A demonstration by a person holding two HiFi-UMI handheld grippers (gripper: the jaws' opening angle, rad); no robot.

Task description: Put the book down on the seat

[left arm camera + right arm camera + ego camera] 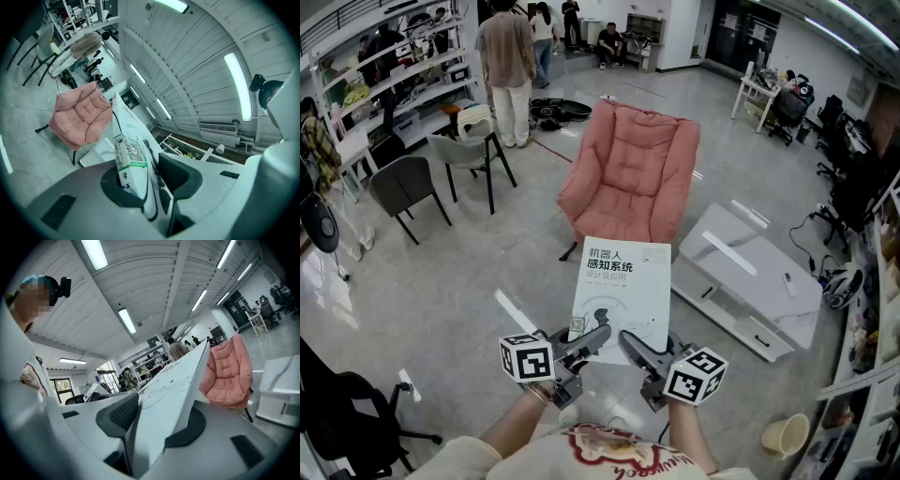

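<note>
A white book [621,295] with green and black print is held flat in the air, cover up, in front of a pink padded chair [630,169]. My left gripper [592,339] is shut on the book's near left corner. My right gripper [630,342] is shut on its near right edge. In the left gripper view the book [129,161] stands between the jaws, with the pink chair [79,119] beyond. The right gripper view shows the book [173,394] clamped and the chair [229,371] to the right. The chair's seat holds nothing.
A low white table [750,277] stands right of the chair. Two grey chairs [408,187] and a stool sit at left near shelves. People stand and sit at the back. A black office chair [347,412] is at lower left, a beige bin [787,434] at lower right.
</note>
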